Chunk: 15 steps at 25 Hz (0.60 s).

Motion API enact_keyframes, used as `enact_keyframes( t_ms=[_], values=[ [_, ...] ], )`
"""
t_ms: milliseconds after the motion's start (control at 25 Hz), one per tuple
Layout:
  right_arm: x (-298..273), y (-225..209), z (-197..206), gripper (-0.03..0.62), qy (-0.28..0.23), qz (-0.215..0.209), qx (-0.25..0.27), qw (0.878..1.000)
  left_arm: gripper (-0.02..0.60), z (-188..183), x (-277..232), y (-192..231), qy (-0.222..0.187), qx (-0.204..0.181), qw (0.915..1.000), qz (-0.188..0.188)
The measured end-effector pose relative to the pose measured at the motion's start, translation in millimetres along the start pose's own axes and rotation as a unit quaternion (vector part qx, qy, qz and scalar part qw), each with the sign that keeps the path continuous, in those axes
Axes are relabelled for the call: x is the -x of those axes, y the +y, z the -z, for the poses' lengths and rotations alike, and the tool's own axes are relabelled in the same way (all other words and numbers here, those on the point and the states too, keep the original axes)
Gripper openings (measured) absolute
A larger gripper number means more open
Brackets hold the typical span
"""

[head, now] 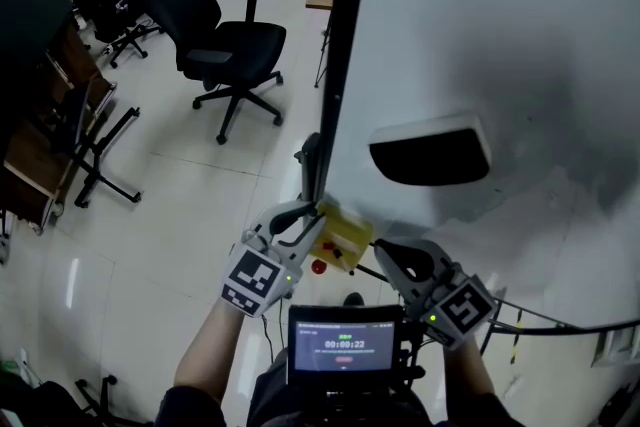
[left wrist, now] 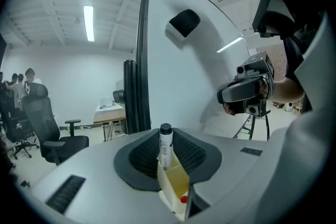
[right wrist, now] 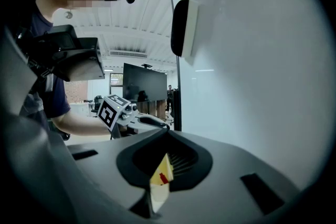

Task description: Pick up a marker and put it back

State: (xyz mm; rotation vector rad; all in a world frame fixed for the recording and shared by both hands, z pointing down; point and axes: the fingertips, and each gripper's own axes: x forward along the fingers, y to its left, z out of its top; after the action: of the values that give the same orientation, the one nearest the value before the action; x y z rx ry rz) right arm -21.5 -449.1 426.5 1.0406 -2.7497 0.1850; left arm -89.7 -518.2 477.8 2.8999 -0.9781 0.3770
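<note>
The jaws of the left gripper (head: 308,218) are closed in on a yellow box (left wrist: 176,183). Each jaw presses on one side of it. The marker (left wrist: 166,147) stands up in the far end of this box, between the jaw tips. It has a white body and a black cap, and the cap pokes out over the top. A small red spot (left wrist: 183,199) sits low on the box.

The jaws of the right gripper (head: 385,253) are almost together. A thin side of the same yellow box fills the little gap between them, so they seem to pinch it.

From the head view, the two grippers come at the box from both sides. The left one is on its left and the right one is on its right. The box is by the bottom left edge of a big whiteboard (head: 500,35). The marker is too small to pick out from up there.

A black eraser (head: 430,153) sticks to the whiteboard, above the grippers. A black office chair (head: 225,35) stands on the shiny floor (head: 150,245), well apart from the board. A small screen (head: 345,345) glows just under the grippers.
</note>
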Motion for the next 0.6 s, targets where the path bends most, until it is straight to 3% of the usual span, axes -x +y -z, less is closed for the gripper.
enact_keyframes(
  t_ms=[480, 600],
  values=[
    [-0.9, -1.6, 5.8, 0.015, 0.005, -0.009, 0.002, 1.0, 0.081, 4.1, -1.2, 4.9, -0.003, 0.006, 0.9999, -0.014],
    [-2.9, -0.8, 4.0, 0.015, 0.006, -0.011, 0.002, 1.0, 0.13, -1.3, 0.8, 7.7, -0.008, 0.008, 0.9998, -0.017]
  ],
)
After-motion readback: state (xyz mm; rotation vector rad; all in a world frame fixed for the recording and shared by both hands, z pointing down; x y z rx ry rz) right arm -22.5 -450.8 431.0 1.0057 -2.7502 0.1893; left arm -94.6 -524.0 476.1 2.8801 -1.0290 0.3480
